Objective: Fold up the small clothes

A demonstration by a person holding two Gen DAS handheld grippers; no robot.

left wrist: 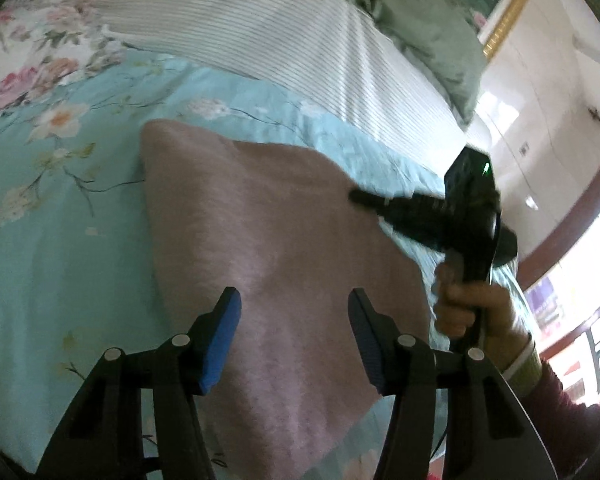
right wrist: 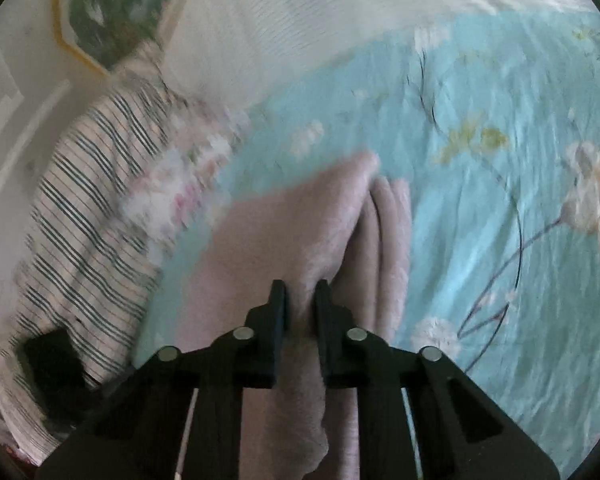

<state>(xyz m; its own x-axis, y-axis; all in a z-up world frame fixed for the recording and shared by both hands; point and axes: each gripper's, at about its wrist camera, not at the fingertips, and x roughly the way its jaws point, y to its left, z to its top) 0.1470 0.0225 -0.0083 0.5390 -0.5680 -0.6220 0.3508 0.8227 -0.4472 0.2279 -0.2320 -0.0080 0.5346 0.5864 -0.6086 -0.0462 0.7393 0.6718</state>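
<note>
A mauve-pink small cloth (left wrist: 276,248) lies spread on the turquoise floral bedsheet (left wrist: 60,220). My left gripper (left wrist: 294,300) is open and empty, its jaws wide apart just above the cloth's near part. My right gripper (left wrist: 364,198) reaches in from the right at the cloth's far right edge. In the right wrist view my right gripper (right wrist: 301,300) is shut on a bunched fold of the pink cloth (right wrist: 320,216), which shows several stacked layers ahead of the fingers.
A white ribbed pillow (left wrist: 280,36) and a green pillow (left wrist: 424,28) lie at the head of the bed. A black-and-white striped cloth (right wrist: 84,208) lies at the left of the right wrist view. The bed's edge is to the right, by a white wall (left wrist: 540,92).
</note>
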